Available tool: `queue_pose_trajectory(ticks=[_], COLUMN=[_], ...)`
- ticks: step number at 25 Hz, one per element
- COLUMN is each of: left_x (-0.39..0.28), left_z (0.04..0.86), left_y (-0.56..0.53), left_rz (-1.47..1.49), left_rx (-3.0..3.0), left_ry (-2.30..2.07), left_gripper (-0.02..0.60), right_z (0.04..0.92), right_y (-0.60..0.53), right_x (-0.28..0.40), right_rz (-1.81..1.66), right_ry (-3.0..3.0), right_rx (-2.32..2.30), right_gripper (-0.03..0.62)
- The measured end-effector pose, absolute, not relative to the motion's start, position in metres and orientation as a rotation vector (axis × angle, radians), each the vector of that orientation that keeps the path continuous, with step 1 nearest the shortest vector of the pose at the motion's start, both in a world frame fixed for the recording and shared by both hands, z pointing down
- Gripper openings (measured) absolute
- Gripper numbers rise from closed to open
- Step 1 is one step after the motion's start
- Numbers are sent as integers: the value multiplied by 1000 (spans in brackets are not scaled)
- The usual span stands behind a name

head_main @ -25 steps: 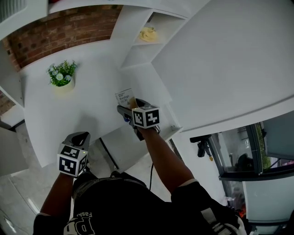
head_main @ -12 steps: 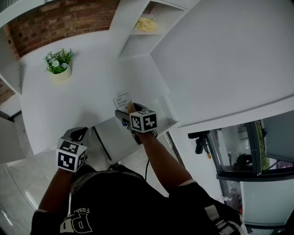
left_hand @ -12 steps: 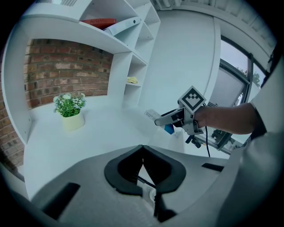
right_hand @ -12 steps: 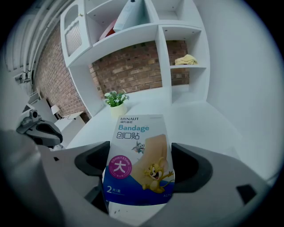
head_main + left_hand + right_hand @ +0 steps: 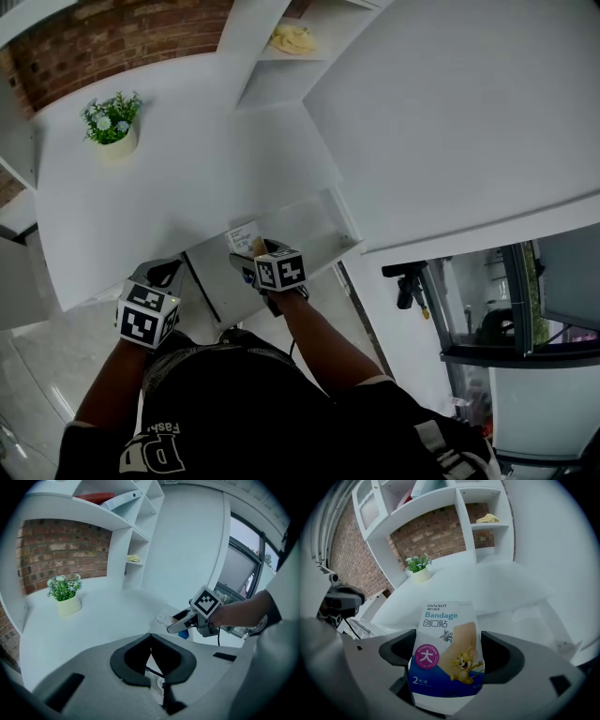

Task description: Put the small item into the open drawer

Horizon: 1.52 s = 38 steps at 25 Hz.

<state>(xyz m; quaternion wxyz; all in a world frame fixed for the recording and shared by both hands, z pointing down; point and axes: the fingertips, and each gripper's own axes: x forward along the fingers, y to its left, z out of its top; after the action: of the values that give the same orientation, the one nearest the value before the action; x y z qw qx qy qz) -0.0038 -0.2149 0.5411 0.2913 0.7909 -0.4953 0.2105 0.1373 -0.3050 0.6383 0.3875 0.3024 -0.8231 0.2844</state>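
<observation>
Gripping a small bandage packet (image 5: pixel 446 644) between its 2 jaws, the right gripper (image 5: pixel 251 255) hangs over the open drawer (image 5: pixel 319 230), which juts from under the white tabletop (image 5: pixel 169 178). Just left of the drawer, the left gripper (image 5: pixel 151 651) has its jaws closed together, empty

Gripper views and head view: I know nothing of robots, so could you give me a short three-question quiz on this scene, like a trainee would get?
1. Choose one. The jaws of the right gripper are: A) open and empty; B) shut on the bandage box; C) out of view.
2. True or false: the left gripper holds something too.
3. What green thing stands on the desk?
Key: 1 B. 2 False; its jaws are together and empty. 3 The potted plant.
</observation>
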Motion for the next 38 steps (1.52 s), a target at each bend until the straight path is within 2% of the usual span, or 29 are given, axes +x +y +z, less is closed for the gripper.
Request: queue_pose_trajectory(ticks=[15, 38], left_x=[5, -29], left_z=[559, 583], left_y=[-206, -183], left_rz=[599, 593], left_rx=[2084, 1940], left_ry=[-1270, -1324], left_gripper=[17, 17], right_z=[713, 815], right_y=[-278, -275], right_x=[145, 127], right_rz=[812, 787], right_ry=[-1971, -1768], right_rx=[732, 642], right_gripper=[433, 433])
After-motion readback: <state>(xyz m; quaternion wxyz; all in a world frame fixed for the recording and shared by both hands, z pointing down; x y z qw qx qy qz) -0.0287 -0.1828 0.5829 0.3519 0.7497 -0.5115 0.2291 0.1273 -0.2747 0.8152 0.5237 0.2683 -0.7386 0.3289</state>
